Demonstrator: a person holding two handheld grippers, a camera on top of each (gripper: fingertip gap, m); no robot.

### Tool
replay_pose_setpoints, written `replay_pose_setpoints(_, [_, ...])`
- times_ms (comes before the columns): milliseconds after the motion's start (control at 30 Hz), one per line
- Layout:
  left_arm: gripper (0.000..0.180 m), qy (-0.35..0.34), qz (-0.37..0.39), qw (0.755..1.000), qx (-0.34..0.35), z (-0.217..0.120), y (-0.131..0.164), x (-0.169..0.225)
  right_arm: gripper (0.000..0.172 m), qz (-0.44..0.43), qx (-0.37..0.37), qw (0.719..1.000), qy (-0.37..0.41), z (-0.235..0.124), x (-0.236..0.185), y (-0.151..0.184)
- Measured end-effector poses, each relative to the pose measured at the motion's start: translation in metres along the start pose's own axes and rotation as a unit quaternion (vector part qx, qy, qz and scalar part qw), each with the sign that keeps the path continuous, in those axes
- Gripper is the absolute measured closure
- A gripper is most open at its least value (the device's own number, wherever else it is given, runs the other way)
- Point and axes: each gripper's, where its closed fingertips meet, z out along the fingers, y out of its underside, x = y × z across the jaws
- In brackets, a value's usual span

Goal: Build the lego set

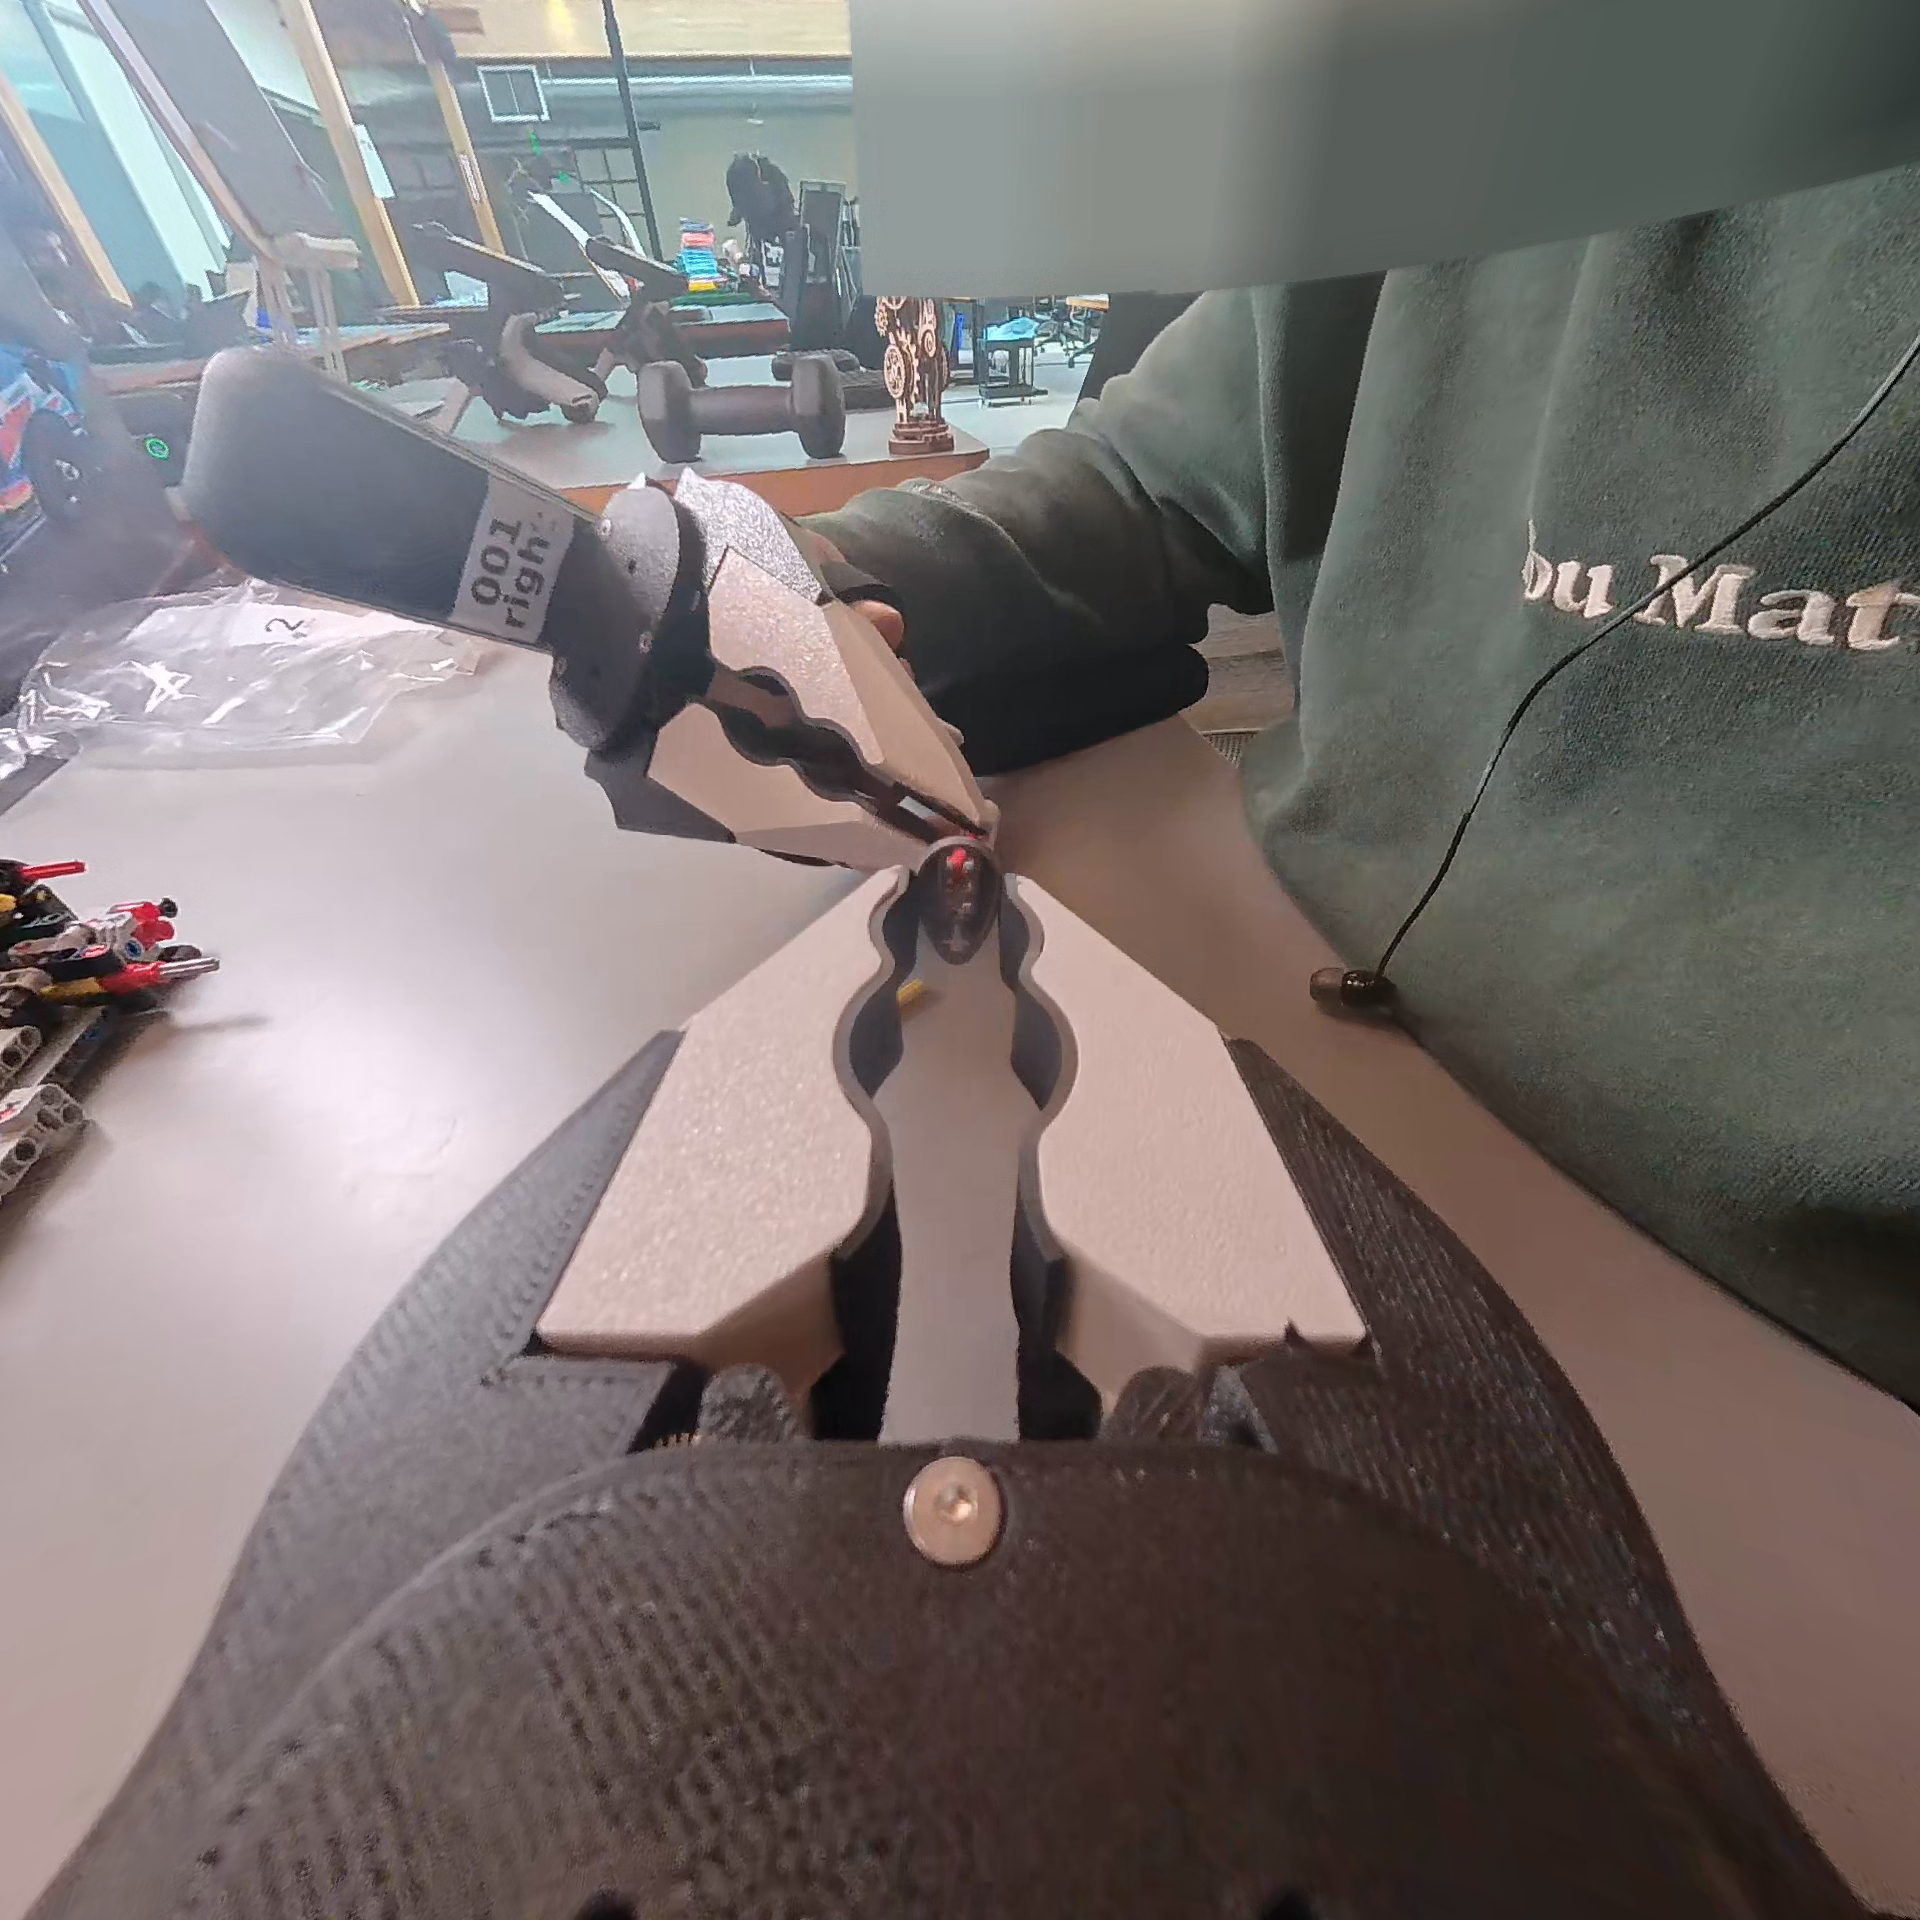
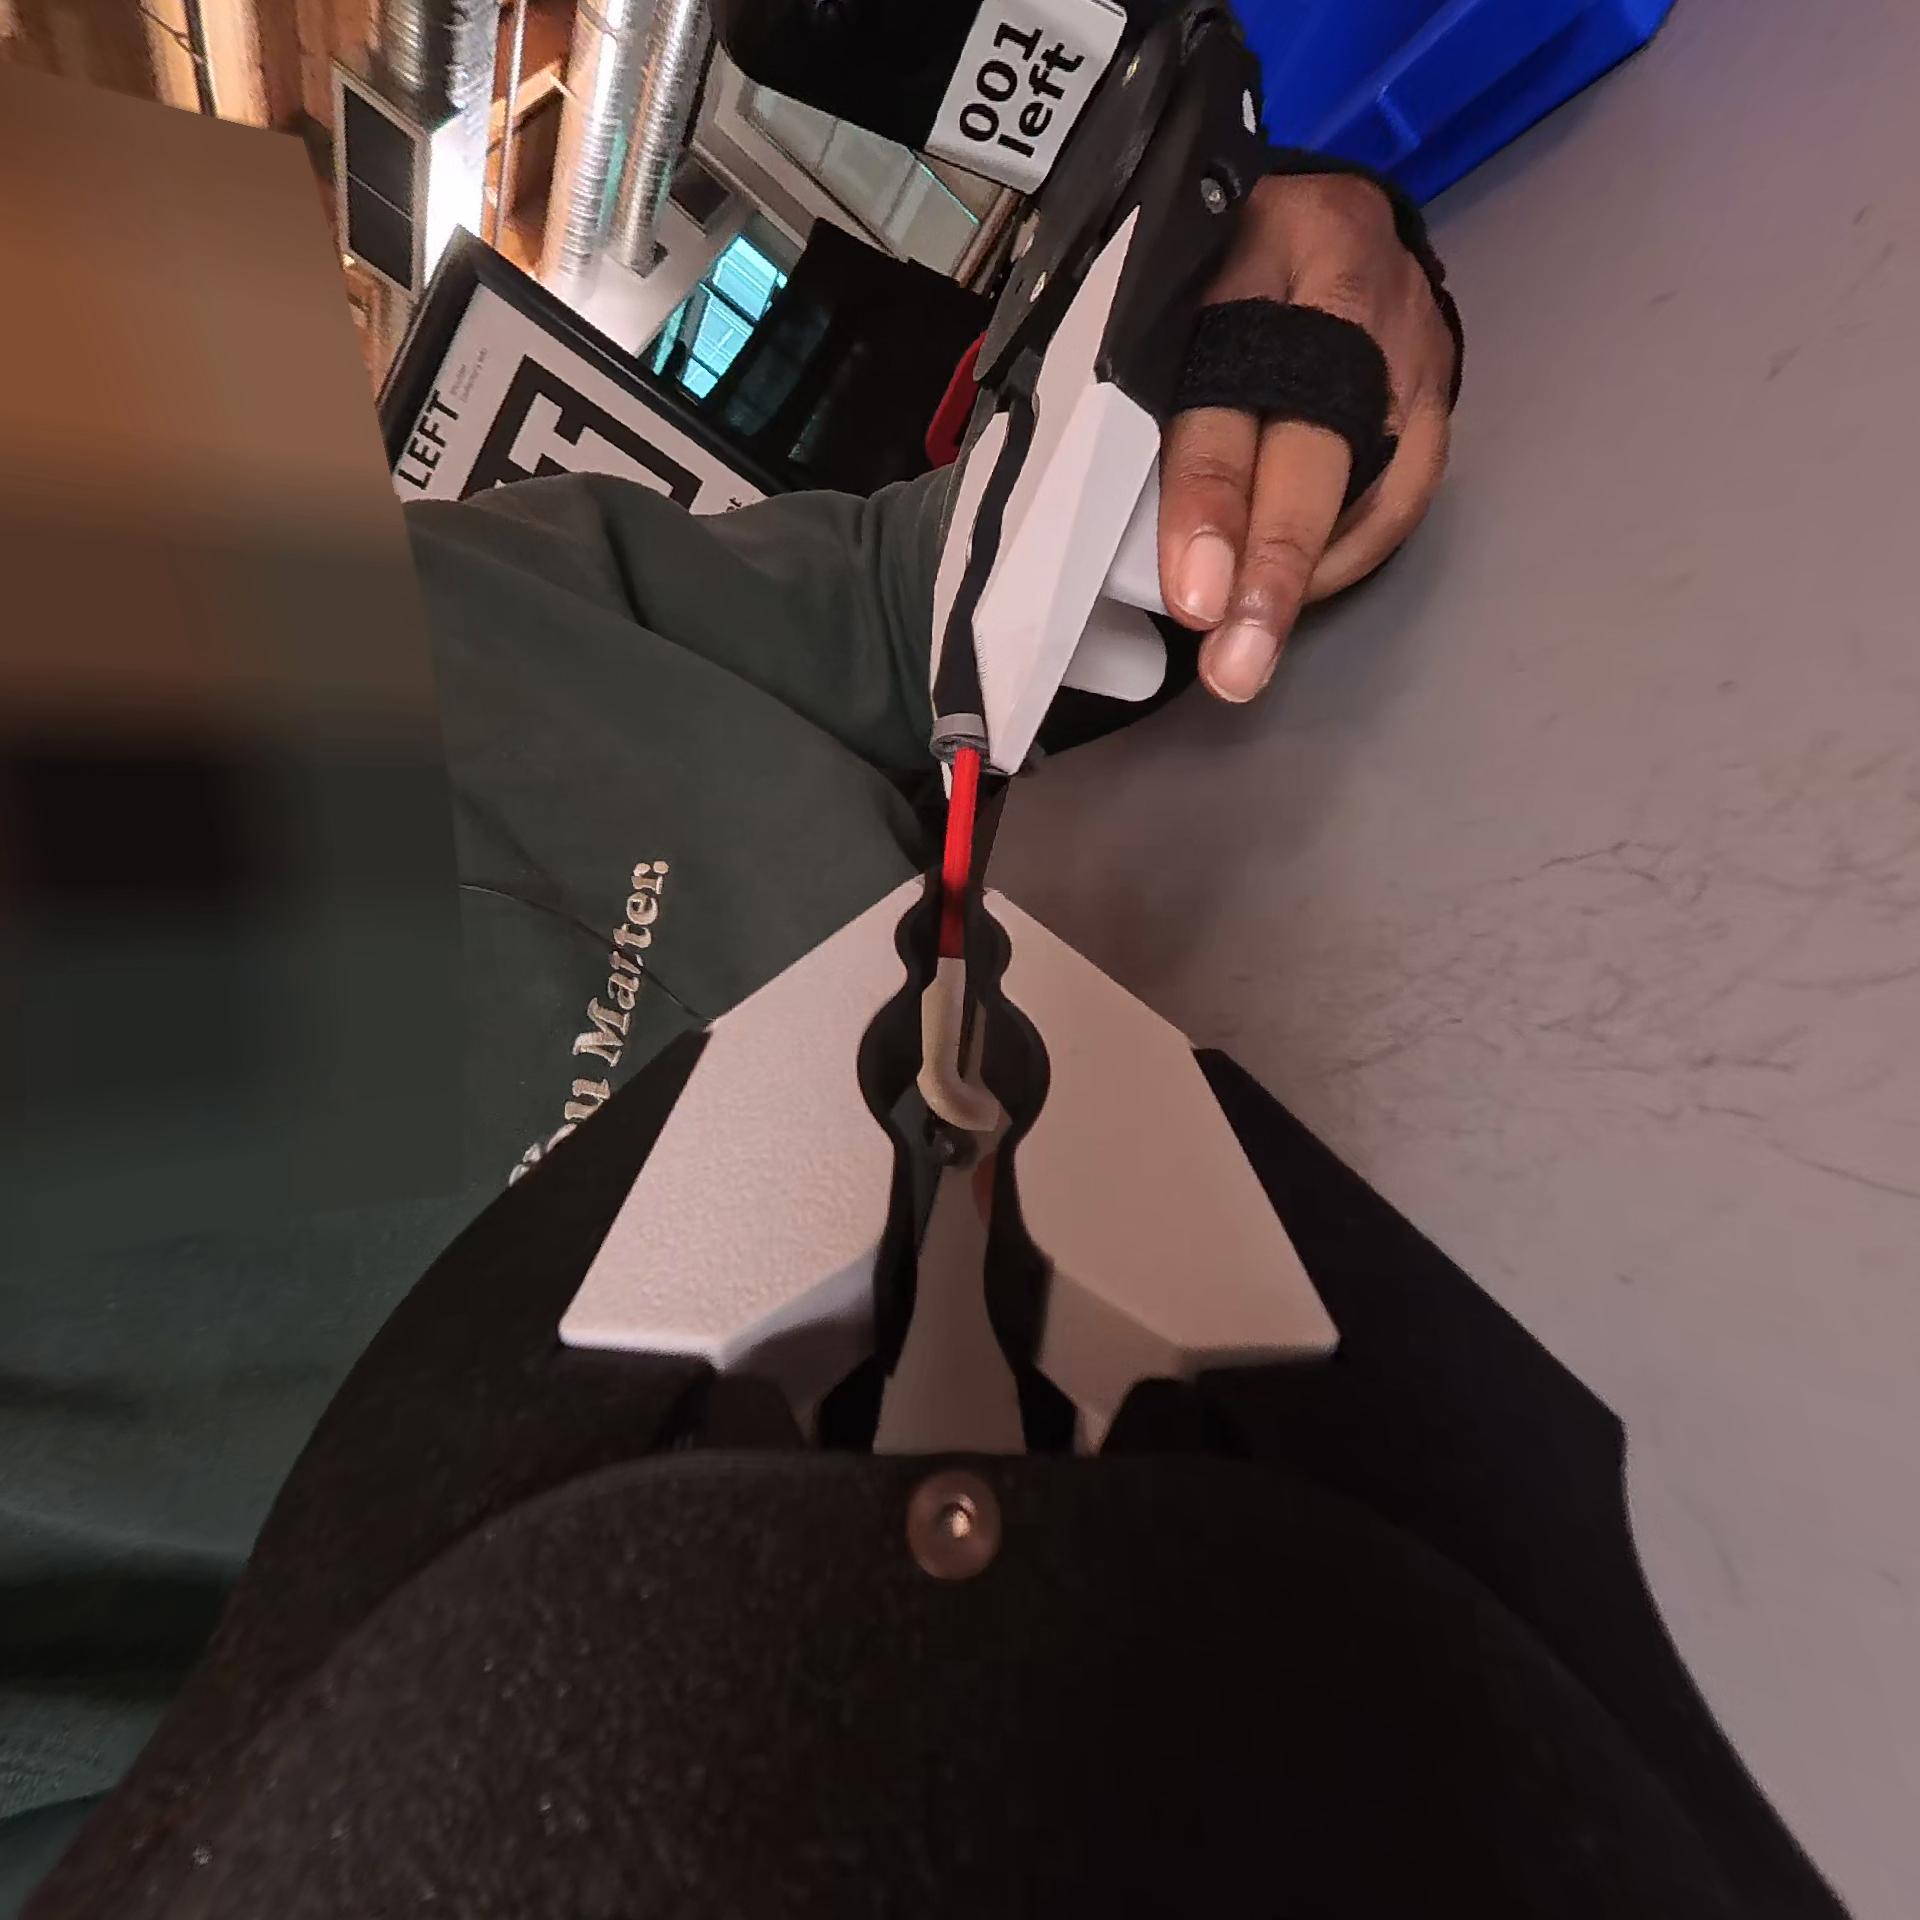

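Over a grey table [image 2: 1558, 935], two hand-held grippers tip to tip on one small toy-brick assembly

Counted: two grippers, one red rod [image 2: 961, 821], one dark grey piece [image 1: 954, 909], one pale curved piece [image 2: 940, 1049], one heap of loose bricks [image 1: 73, 966] at the far left, one clear plastic bag [image 1: 208, 665] beyond, one dumbbell [image 1: 743, 407] on a farther bench. Left gripper [image 1: 954, 878] narrowed on the dark grey piece, pads against its sides; right gripper [image 2: 951, 914] pinched tight on the red rod, the pale piece lying back between its fingers. Rod bridging both tips, close before a green sweatshirt [image 1: 1610, 727], just above the table
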Motion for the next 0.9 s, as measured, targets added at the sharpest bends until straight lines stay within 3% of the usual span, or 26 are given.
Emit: replay_pose_setpoints(900, [0.167,0.047,0.045,0.996,-0.057,0.008,0.011,0.024,0.172,0.049,-0.035,0.995,-0.075,0.014,-0.002,0.023])
